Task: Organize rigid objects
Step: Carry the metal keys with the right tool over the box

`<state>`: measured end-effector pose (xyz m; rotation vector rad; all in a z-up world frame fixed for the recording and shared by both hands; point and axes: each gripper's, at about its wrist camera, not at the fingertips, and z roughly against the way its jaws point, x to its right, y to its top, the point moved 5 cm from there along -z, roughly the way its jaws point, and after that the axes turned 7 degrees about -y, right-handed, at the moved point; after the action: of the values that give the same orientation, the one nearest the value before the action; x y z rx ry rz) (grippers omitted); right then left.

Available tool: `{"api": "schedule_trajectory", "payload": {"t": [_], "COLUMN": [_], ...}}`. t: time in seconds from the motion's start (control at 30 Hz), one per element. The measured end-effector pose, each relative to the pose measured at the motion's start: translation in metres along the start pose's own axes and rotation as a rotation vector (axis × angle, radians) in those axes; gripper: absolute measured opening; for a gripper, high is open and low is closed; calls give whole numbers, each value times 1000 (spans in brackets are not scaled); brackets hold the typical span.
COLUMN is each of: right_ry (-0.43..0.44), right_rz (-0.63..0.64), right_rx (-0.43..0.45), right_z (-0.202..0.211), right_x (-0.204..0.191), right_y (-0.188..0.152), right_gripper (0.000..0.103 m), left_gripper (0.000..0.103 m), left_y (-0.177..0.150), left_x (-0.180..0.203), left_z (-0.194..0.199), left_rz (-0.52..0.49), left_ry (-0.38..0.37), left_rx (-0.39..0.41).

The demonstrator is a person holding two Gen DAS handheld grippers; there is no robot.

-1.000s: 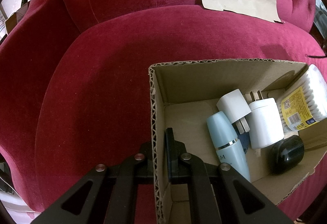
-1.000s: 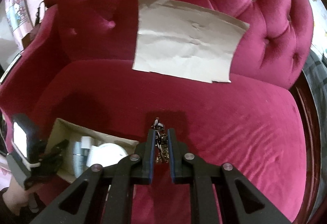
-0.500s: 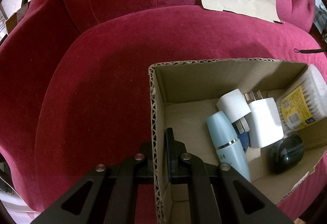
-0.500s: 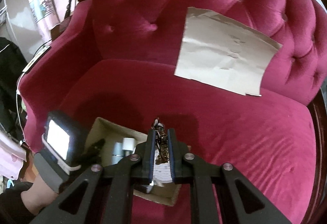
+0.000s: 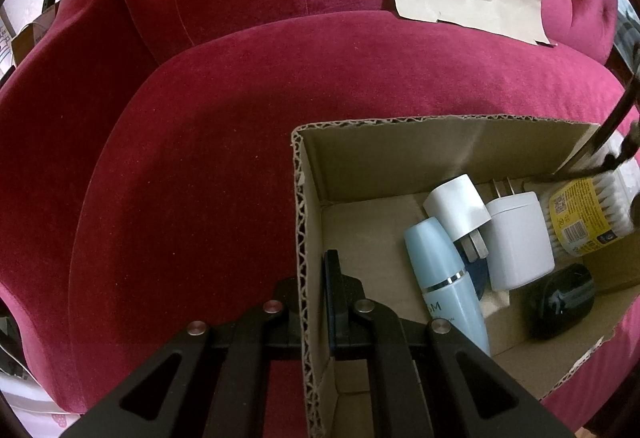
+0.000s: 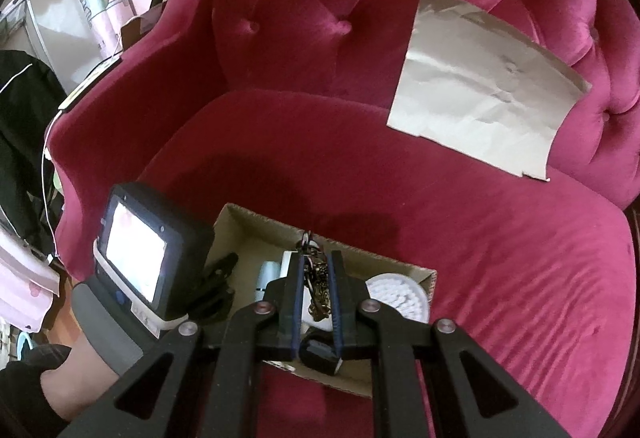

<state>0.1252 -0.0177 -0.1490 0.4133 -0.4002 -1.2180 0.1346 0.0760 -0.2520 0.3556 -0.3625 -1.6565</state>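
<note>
Right tool [image 6: 316, 286] now over cardboard box [image 6: 248, 226], clamped on keychain [image 6: 318, 280], left tool [image 5: 312, 290] pinching box wall

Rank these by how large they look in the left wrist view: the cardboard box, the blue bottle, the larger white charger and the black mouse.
1. cardboard box
2. blue bottle
3. larger white charger, close to the bottle, so unsure
4. black mouse

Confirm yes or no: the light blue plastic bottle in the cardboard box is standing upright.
No: the light blue plastic bottle lies on its side on the floor of the cardboard box, against a white charger plug.
</note>
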Motion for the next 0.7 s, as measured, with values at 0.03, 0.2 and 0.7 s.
{"api": "schedule_trajectory", "payload": {"t": [0.03, 0.2, 0.7], "right_ry": [2, 14, 18], "right_rz": [2, 11, 17], "right_rx": [-3, -22, -66], "right_z": [-2, -18, -46], "right_x": [-2, -9, -19], "right_y": [-1, -7, -26], "right_gripper": [10, 10, 11], "left_gripper": [6, 6, 6], "left_y": [0, 0, 0], "left_x": [0, 0, 0], "left_z": [0, 0, 0], "left_rz": [0, 0, 0], "left_ry": [0, 0, 0], "left_rx": [0, 0, 0]}}
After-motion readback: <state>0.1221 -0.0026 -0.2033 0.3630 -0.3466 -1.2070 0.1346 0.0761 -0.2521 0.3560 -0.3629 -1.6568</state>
